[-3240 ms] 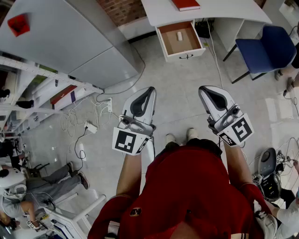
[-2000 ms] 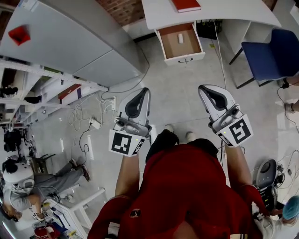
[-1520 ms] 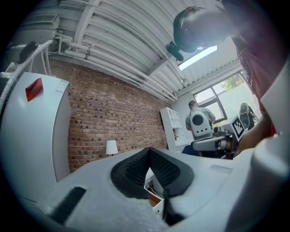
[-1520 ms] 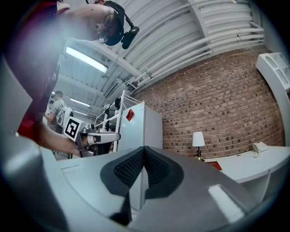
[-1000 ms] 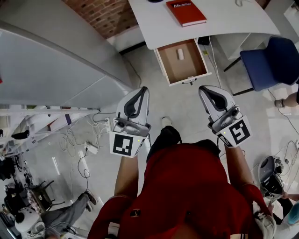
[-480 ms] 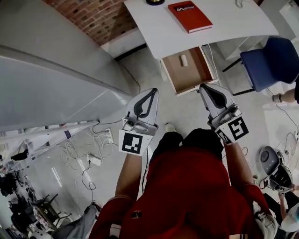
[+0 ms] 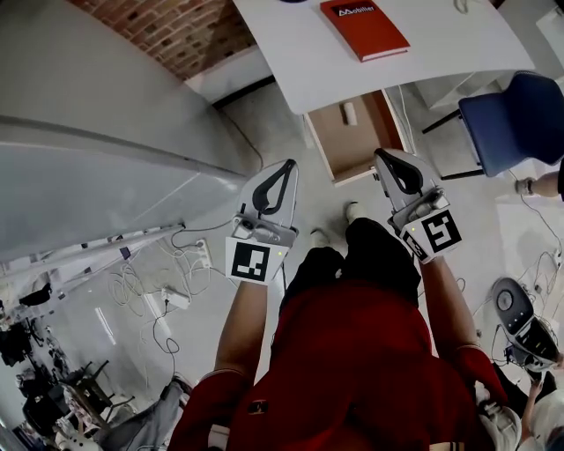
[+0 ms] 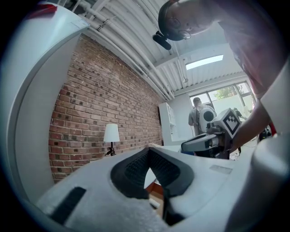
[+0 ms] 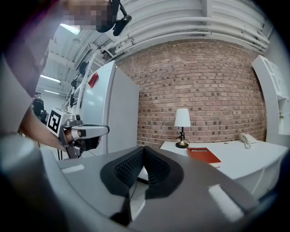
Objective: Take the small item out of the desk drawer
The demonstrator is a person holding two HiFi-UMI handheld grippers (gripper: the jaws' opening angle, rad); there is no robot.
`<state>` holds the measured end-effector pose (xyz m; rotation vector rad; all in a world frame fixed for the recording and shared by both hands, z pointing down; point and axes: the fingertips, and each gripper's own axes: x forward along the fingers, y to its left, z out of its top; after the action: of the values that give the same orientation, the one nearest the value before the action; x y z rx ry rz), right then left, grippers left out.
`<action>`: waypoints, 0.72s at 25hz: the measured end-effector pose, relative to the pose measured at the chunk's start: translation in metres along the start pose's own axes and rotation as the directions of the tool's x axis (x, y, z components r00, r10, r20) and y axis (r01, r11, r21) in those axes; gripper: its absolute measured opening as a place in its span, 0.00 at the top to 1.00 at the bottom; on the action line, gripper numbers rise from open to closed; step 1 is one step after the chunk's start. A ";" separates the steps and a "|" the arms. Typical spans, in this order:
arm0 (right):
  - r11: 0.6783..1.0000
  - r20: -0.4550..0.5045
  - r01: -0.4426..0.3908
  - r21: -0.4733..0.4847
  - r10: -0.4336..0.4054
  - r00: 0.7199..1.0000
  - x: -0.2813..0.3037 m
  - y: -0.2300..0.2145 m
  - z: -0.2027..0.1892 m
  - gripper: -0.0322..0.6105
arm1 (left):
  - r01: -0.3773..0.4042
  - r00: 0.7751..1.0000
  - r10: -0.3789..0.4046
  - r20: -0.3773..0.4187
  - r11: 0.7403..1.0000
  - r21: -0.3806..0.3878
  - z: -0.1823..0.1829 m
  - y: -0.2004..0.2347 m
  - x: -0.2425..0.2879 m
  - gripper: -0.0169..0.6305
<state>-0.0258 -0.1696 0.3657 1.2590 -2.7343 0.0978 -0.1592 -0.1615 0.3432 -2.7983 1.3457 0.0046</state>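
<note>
The desk drawer (image 7: 345, 148) stands pulled out under the white desk (image 7: 291, 53), its brown bottom showing. A small white item (image 7: 350, 113) lies in it toward the back. My left gripper (image 7: 288, 165) is shut and empty, short of the drawer's front left corner. My right gripper (image 7: 381, 156) is shut and empty too, its tip over the drawer's front right corner. In the left gripper view the shut left gripper (image 8: 148, 149) hides most of the drawer (image 8: 155, 190); the small item (image 8: 154, 202) peeks out under it. The right gripper view shows the shut right gripper (image 9: 144, 148) above the desk (image 9: 244, 158).
A red book (image 7: 364, 26) lies on the desk, with a lamp (image 9: 182, 120) and a phone (image 9: 247, 138) further back. A blue chair (image 7: 515, 110) stands right of the drawer. A big grey cabinet (image 7: 97, 97) fills the left. Cables (image 7: 150, 264) trail on the floor.
The desk and open drawer have come much closer as the person walked up; the drawer now lies just beyond both gripper tips. Both grippers stay shut and empty.
</note>
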 end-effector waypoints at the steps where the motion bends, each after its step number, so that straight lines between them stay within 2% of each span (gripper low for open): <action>1: 1.000 -0.011 0.000 0.002 0.000 1.000 0.004 -0.005 -0.006 0.93 | -0.007 1.000 0.007 -0.005 1.000 0.001 -0.003 0.002 0.004 0.96; 10: 0.999 -0.108 -0.007 0.041 0.011 0.994 0.050 -0.053 -0.070 0.93 | -0.075 0.996 0.075 -0.051 0.997 0.002 -0.048 0.018 0.041 0.96; 18: 0.999 -0.234 -0.004 0.035 0.012 0.972 0.092 -0.105 -0.140 0.93 | -0.128 0.986 0.126 -0.106 0.992 -0.008 -0.100 0.029 0.072 0.96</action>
<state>0.0079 -0.2911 0.5181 1.1625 -2.5462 0.2771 -0.1378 -0.2392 0.4408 -2.7549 1.5510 -0.1323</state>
